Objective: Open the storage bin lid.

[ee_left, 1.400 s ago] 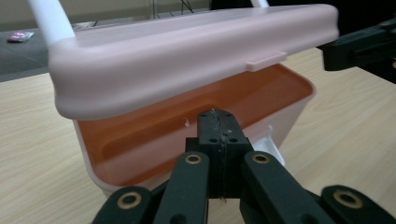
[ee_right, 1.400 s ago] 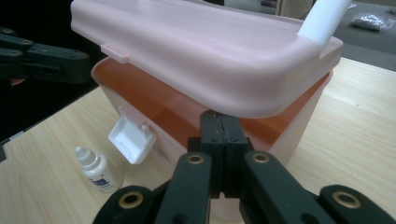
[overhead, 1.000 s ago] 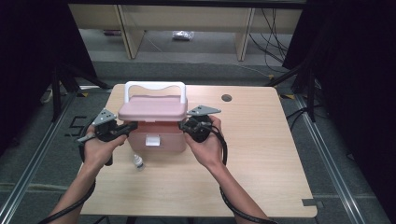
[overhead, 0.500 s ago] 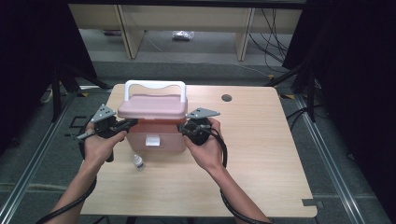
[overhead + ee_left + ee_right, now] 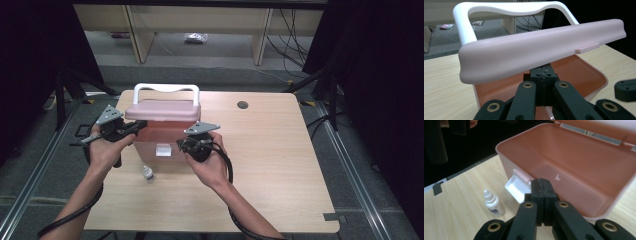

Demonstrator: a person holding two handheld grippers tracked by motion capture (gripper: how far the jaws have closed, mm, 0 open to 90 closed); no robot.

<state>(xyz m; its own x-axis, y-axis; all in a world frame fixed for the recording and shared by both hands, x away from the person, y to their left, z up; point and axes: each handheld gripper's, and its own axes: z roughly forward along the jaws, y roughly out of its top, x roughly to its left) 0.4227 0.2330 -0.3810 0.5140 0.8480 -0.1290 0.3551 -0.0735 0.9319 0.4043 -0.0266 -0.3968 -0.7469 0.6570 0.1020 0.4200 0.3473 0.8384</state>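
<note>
The left gripper (image 5: pixel 136 125), jaws clenched with nothing between them, is propping up the pink lid (image 5: pixel 534 55) of the pink storage box (image 5: pixel 162 142) from underneath, at the box's left end. The box is sitting on the wooden table (image 5: pixel 280 170), toward its left half, with its white carry handle (image 5: pixel 499 10) standing behind the lid. The right gripper (image 5: pixel 541 185), jaws also pressed together and empty, is hovering over the box's front rim beside the white latch (image 5: pixel 516 185).

The risk here is plain: the lid is resting on closed jaw tips rather than being pinched, so a small slip outward is likely to let it drop shut, perhaps onto the right gripper if that is reaching inside. A push on the rim could also skid the light box across the table.

The small white dropper bottle (image 5: pixel 492 205) is standing just in front of the box, near enough for a forearm to knock it over.

The contact point under the lid is hidden from the high view, the hinge is cropped, and the bottle's label is too blurred to read; the pale speck on the box floor is possibly a reflection.
</note>
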